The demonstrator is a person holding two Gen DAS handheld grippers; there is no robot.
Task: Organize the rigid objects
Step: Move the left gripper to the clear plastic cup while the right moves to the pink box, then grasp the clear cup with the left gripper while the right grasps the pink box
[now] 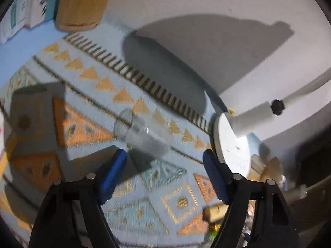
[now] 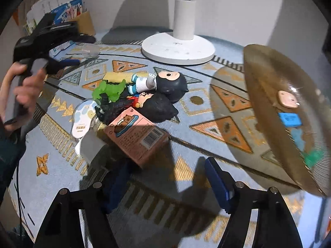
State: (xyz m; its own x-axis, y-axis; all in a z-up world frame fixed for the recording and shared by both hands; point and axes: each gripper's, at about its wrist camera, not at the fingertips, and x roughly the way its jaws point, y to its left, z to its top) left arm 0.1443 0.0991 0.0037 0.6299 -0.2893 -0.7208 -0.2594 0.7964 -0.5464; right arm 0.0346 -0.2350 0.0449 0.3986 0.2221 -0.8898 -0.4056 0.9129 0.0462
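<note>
Both sets of fingers are spread wide and empty. My left gripper (image 1: 164, 171) hovers over the patterned rug (image 1: 86, 76), and the clear plastic container (image 1: 142, 132) lies blurred just ahead of it, long axis slanting from upper left to lower right. My right gripper (image 2: 167, 184) faces the toy pile (image 2: 132, 103), pink box (image 2: 136, 134) nearest. I'd judge the left closer to its target.

Motion-blurred clear plastic cup (image 1: 142, 133) on the patterned rug; large amber translucent lid (image 2: 289, 119) cut off at right edge.
</note>
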